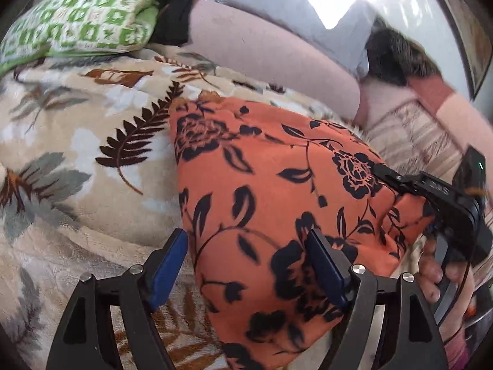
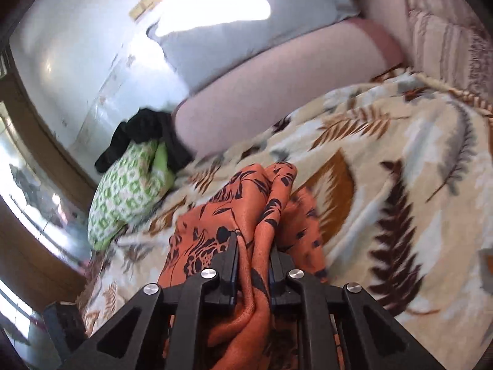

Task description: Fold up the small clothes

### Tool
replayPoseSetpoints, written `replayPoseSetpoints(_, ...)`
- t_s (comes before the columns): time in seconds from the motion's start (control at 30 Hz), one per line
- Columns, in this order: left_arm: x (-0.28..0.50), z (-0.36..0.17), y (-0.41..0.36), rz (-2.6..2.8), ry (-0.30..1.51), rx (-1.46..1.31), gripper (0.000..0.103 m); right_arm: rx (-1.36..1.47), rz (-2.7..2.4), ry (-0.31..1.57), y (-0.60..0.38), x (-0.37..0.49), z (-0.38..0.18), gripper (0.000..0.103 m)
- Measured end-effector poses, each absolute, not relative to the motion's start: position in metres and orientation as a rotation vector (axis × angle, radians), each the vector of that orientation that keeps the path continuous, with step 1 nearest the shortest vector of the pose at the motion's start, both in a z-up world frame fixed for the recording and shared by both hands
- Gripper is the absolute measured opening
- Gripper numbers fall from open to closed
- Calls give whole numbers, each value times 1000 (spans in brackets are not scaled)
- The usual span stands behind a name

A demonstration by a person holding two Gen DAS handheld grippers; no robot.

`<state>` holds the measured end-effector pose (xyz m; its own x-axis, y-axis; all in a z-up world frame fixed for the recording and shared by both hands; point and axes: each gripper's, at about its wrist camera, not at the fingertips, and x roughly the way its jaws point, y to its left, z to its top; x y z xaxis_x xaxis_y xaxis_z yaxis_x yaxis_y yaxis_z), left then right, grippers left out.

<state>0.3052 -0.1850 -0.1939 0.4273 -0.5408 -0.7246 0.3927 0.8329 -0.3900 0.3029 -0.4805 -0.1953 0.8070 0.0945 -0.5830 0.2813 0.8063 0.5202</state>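
The right claw pinches the orange floral garment at its three-o'clock edge, likely to fold it, while the left claw stands spread over it.

orange garment printed with black roses and leafy vines, spread mostly flat on a leaf-patterned blanket over a bed. one edge gathered into thick bunched folds and lifted off the blanket. green-and-white patterned cloth bundled farther back, near the bed's edge.
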Motion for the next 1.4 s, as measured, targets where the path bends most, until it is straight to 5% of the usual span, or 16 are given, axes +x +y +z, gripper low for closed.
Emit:
replayPoseSetpoints(0.13, 307, -211, -194, -567, 1035, -122, 80, 837, -133, 871, -508, 318, -251, 20)
replayPoseSetpoints(0.37, 302, -201, -186, -557, 991, -85, 80, 803, -47, 605, -512, 283, -183, 21)
replayPoseSetpoints(0.63, 300, -211, -186, -554, 1010, -4, 83, 471, -27, 1094, -451, 288, -233, 22)
replayPoseSetpoints(0.9, 287, -195, -181, -542, 915, 53, 83, 487, 11, 958, -445, 287, -182, 20)
replayPoseSetpoints(1.07, 289, -198, -175, -547, 947, 44, 83, 376, -21, 981, -422, 358, -167, 21)
replayPoseSetpoints(1.2, 288, -203, -174, -567, 964, 36, 83, 387, -63, 1202, -427, 429, -225, 22)
replayPoseSetpoints(1.4, 289, -206, -168, -595, 995, 0, 83, 414, -88, 1094, -426, 477, -210, 20)
